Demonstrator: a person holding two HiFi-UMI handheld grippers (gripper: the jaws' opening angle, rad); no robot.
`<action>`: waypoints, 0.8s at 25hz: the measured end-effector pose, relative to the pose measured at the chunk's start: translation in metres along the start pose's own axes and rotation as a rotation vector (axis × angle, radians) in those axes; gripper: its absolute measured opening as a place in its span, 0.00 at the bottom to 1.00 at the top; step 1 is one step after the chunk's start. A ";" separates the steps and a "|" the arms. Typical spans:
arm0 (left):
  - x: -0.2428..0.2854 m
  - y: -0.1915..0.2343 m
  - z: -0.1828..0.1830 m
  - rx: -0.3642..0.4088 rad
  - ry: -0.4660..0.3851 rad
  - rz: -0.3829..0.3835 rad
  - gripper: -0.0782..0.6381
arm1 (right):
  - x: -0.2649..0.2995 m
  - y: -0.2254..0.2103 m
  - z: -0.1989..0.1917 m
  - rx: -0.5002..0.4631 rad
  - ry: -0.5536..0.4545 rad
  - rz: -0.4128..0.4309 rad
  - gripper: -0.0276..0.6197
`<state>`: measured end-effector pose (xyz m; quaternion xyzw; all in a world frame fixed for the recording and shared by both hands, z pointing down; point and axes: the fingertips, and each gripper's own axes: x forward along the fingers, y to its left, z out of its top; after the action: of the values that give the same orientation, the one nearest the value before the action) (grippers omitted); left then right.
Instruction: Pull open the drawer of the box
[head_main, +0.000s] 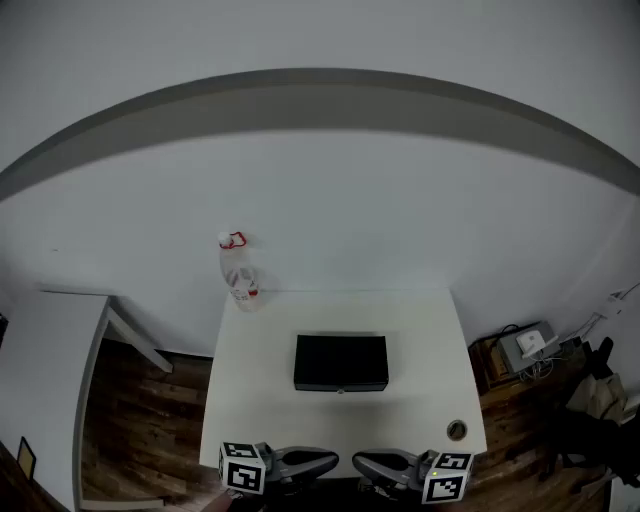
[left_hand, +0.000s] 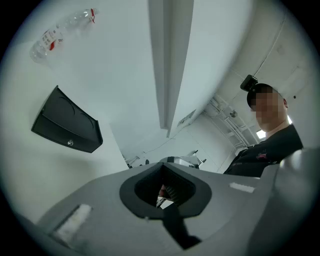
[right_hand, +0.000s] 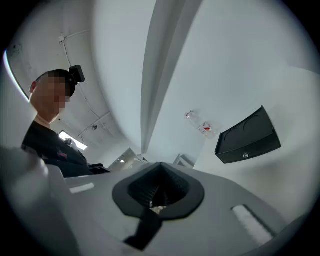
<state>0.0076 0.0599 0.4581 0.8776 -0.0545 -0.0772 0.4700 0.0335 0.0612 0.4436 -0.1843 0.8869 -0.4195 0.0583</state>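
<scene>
A black box sits in the middle of the white table, its drawer front with a small silver knob facing the near edge. The drawer looks closed. Both grippers rest at the near edge, tips pointing at each other. My left gripper is shut with nothing in it, and so is my right gripper. In the left gripper view the jaws meet, with the box far to the upper left. From the right gripper the box shows at the right.
A clear plastic bottle with a red cap stands at the table's back left corner. A small round fitting is set in the front right of the tabletop. A second white surface stands left, and cables and a device lie on the floor at the right.
</scene>
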 end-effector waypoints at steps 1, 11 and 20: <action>0.000 0.000 0.000 0.006 0.001 0.000 0.11 | 0.000 0.000 0.000 -0.001 0.001 0.000 0.05; -0.001 0.004 0.000 0.008 -0.002 0.002 0.11 | 0.003 -0.002 -0.002 -0.001 0.008 0.000 0.05; -0.002 0.005 0.003 0.003 -0.006 0.022 0.11 | 0.000 -0.007 0.004 0.011 -0.010 0.000 0.05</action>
<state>0.0049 0.0554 0.4606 0.8775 -0.0656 -0.0747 0.4691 0.0369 0.0544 0.4459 -0.1861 0.8842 -0.4237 0.0636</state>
